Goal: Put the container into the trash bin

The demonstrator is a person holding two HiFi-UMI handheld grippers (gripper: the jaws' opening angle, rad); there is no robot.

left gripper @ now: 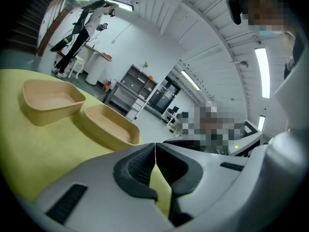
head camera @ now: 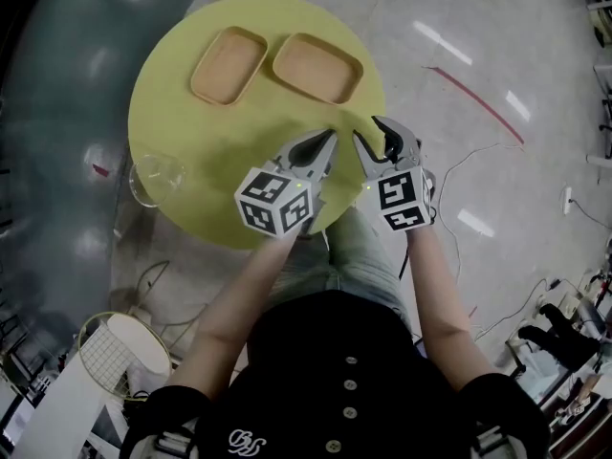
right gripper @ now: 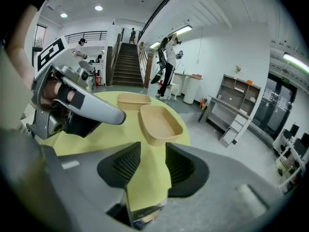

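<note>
Two shallow tan paper containers (head camera: pixel 229 65) sit side by side near the round yellow table's (head camera: pixel 191 151) far edge. The left gripper (head camera: pixel 330 134) is closed and empty; the right gripper (head camera: pixel 366 129) is parted, holding nothing.

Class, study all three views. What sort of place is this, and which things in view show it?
Probably a big indoor lab or workshop hall: a staircase at the back, open shelves along the wall, and cables trailing over the polished floor.

Overhead and low views sharing table (head camera: pixel 239 142)
</note>
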